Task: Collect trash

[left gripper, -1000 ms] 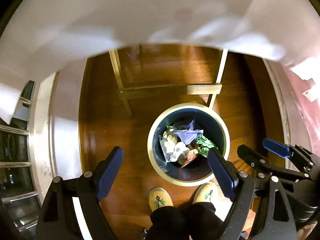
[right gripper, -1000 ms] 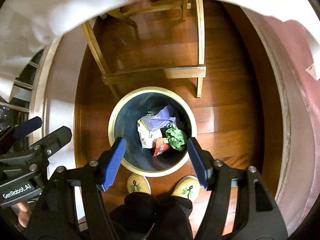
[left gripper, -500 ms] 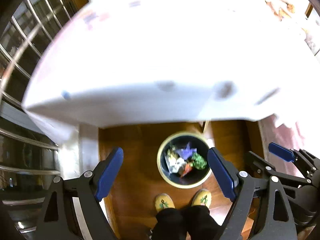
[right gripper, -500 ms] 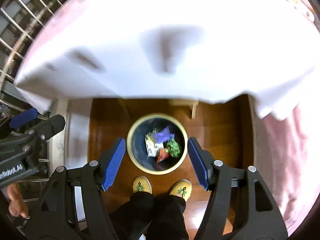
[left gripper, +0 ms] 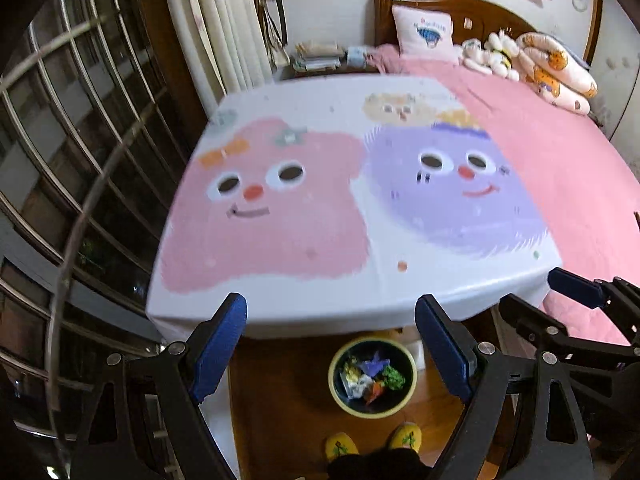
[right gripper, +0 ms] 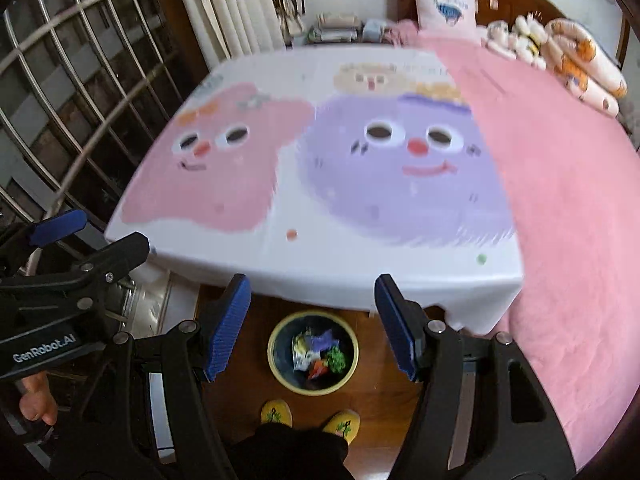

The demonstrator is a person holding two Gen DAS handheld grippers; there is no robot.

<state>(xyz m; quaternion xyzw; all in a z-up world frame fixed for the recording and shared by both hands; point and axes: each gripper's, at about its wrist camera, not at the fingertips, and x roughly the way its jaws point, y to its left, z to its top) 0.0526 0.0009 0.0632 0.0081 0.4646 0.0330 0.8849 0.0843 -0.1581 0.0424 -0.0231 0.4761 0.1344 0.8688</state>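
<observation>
**Inspector:** Report the grippers and where the trash stands.

**Operator:** My left gripper (left gripper: 330, 344) has its fingers spread wide with nothing between the pads. My right gripper (right gripper: 312, 326) is the same: fingers apart, nothing held. The trash (left gripper: 370, 380) is crumpled paper and wrappers, purple, green, white and orange, lying inside the waste bin (left gripper: 336, 390). The bin stands on the wooden floor (left gripper: 276, 396) at six o'clock in both wrist views, just ahead of my slippers (left gripper: 406, 436) and just below the near edge of the tablecloth (left gripper: 320, 184).

**Inspector:** Hazards from here?

**Operator:** I judge three. First, the cloth top looks bare apart from its printed cartoon faces, and small printed dots (right gripper: 291, 234) could pass for litter through motion blur; I could waste a grasp on them. Second, the cloth overhangs at the near edge, so a low sweep could snag a finger in it and drag it. Third, the bin sits close to my feet; a step forward could tip it and spill what is collected. The pink bed (left gripper: 560, 168) at three o'clock shows no loose trash that I can make out, though the far end is too blurred to be sure.

**Inspector:** Changes against the earlier frame?

**Operator:** A second ago both cameras were low, below the cloth, with the bin large at centre and the wooden table frame visible. Both have since risen: the bin is now small, the printed top and bedroom are in view. Fingers are as wide as before; the bin's contents look unchanged.
</observation>
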